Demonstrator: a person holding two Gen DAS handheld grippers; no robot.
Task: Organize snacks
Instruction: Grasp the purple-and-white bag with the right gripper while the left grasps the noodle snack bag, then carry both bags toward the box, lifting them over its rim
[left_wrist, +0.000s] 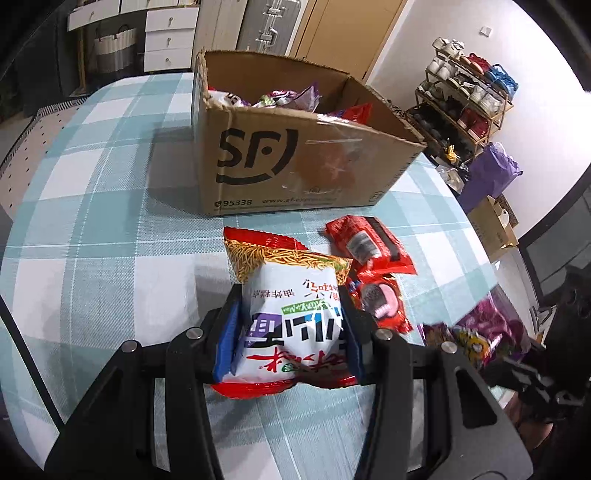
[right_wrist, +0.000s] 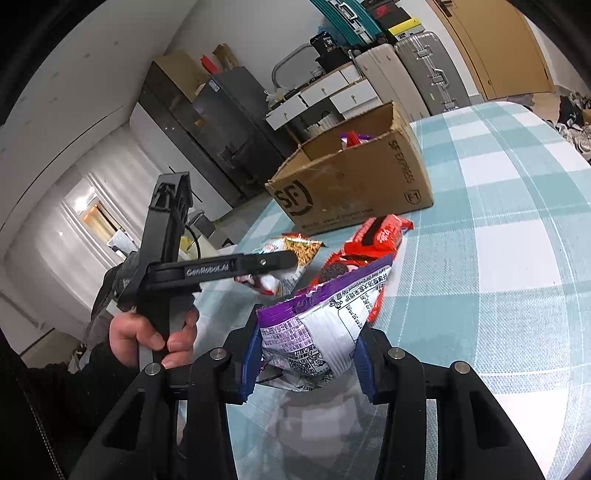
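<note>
left gripper (left_wrist: 291, 332) clenched on noodle snack bag (left_wrist: 291, 295); right gripper (right_wrist: 306, 354) clenched on purple snack bag (right_wrist: 325, 325) | risk: slick puffed film slipping between pads, dropping short of cardboard box (left_wrist: 295, 162) ahead

The cardboard box (left_wrist: 295, 162) stands on the bench (left_wrist: 92, 221) with snack packets inside; nearer, a noodle packet (left_wrist: 291, 317) lies left of two wrapped snacks (left_wrist: 369, 243). A shoe rack (left_wrist: 465, 107) stands beyond the bench's right edge.

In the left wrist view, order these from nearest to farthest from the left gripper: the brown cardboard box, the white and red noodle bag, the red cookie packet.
1. White and red noodle bag, between the left gripper's pads.
2. Red cookie packet, just right.
3. Brown cardboard box, behind, farthest.
</note>
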